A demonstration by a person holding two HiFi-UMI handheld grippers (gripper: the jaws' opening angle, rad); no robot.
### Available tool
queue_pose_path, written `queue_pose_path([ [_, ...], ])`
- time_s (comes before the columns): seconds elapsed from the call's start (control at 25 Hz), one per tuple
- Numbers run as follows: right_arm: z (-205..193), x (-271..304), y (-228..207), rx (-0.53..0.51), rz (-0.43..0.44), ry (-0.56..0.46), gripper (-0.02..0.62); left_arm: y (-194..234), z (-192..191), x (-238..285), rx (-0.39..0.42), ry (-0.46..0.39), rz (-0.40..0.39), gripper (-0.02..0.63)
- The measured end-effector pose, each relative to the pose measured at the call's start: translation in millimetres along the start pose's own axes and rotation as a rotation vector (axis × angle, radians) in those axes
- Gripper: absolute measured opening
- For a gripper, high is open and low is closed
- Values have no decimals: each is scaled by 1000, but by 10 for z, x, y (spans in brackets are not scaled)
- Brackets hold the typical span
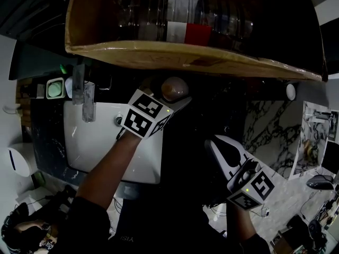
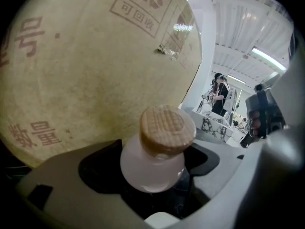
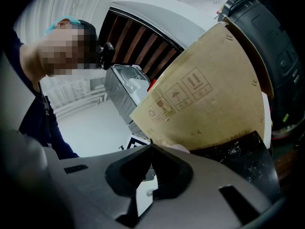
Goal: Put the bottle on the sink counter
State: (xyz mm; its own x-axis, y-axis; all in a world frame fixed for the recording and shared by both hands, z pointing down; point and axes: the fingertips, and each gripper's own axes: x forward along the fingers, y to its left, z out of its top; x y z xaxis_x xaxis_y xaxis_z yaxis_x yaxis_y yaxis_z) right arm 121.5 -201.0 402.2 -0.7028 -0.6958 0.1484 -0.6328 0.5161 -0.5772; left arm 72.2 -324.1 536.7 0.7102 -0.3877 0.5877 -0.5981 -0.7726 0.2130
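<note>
Bottle (image 2: 153,161) with the cork cap is clamped below the cap in the left tongs (image 1: 168,98) and held upright over the dark worktop (image 1: 206,115) just beside the sink (image 1: 106,142), probably so it can be set down straight. Right tongs (image 3: 151,149) are pressed shut on nothing and parked off to the side. Lower body is swallowed by shadow under the cardboard box (image 1: 185,52), so contact with the worktop can't be judged.

Cardboard box (image 1: 185,54) along top, clear containers (image 1: 159,9) inside; faucet (image 1: 88,107) at left.
</note>
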Motion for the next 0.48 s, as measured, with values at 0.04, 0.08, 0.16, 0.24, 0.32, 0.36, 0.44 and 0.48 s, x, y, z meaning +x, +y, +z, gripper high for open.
queue_pose_path([
  [0.04,4,-1,-5,1,-1,-1,26,0,-3,12,7,5,5,387],
  [0.08,7,-3,-9,1,-2,-1,26,2,-8,23,13,11,10,387],
  [0.16,7,-10,-17,2,-4,-1,26,6,-22,42,20,21,19,387],
  [0.24,6,-18,-30,2,-5,-1,27,14,-35,56,24,29,28,387],
  [0.32,7,-24,-45,3,-6,-2,26,23,-48,71,30,38,37,387],
  [0.36,8,-27,-50,4,-7,-2,27,24,-51,77,32,41,39,387],
  [0.44,4,-31,-54,5,-6,-1,26,19,-55,87,31,45,39,387],
  [0.48,2,-32,-55,6,-6,0,26,17,-59,91,32,47,39,387],
])
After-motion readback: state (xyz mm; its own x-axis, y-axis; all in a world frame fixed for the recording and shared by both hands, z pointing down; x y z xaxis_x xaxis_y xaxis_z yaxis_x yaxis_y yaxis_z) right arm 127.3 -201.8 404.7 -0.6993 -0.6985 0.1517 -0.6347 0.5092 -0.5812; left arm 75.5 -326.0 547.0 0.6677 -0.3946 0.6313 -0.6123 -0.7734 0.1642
